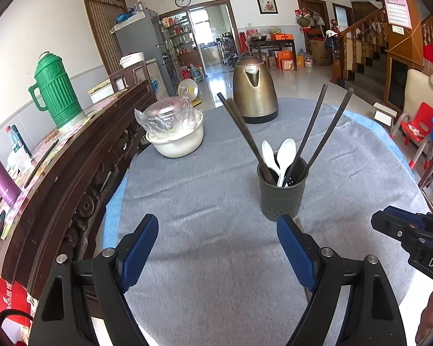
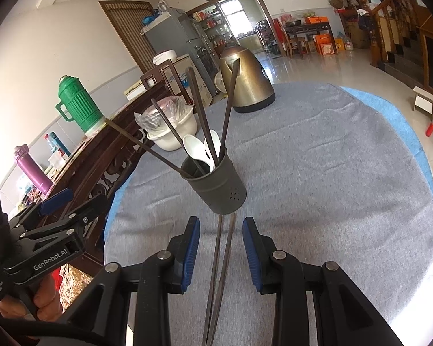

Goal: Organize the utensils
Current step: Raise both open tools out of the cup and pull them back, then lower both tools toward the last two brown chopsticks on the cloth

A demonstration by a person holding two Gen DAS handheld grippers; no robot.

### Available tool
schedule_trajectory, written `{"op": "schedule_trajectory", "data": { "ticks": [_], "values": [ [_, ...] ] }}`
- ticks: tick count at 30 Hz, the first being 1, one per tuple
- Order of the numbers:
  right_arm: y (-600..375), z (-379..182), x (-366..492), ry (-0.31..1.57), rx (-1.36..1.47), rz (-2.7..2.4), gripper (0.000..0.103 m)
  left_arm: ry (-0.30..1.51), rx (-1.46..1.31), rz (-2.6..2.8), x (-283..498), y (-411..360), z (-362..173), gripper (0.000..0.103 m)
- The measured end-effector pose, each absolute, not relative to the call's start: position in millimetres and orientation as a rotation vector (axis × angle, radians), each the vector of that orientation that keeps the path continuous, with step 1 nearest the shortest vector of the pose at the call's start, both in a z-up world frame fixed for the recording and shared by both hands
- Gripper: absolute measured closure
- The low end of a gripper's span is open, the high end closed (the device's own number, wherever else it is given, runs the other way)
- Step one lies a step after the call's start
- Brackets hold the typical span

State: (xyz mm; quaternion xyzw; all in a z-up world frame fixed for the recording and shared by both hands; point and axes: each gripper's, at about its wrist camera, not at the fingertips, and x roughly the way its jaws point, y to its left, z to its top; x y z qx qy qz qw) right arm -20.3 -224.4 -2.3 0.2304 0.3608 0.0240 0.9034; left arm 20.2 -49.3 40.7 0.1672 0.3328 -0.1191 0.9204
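Observation:
A dark grey utensil holder (image 1: 280, 194) stands on the grey tablecloth (image 1: 205, 201). It holds several dark chopsticks (image 1: 317, 127) and two white spoons (image 1: 284, 155). It also shows in the right wrist view (image 2: 220, 186). A pair of dark chopsticks (image 2: 220, 274) lies flat on the cloth in front of the holder, between the jaws of my right gripper (image 2: 220, 225), which is open and not touching them. My left gripper (image 1: 216, 227) is open and empty, just left of the holder. The right gripper shows at the right edge of the left wrist view (image 1: 404, 230).
A bronze kettle (image 1: 254, 89) stands behind the holder. A white pot with a plastic-wrapped lid (image 1: 174, 132) sits at the table's left. A dark wooden sideboard (image 1: 72, 155) with a green thermos (image 1: 56, 89) runs along the left.

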Motion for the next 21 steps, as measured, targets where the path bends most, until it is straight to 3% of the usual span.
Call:
{"op": "schedule_trajectory", "data": {
  "ticks": [21],
  "values": [
    [-200,-49,-3,0.94,0.451,0.058,0.069,0.93,0.27,-0.221,29,-1,-41,0.018]
  ]
}}
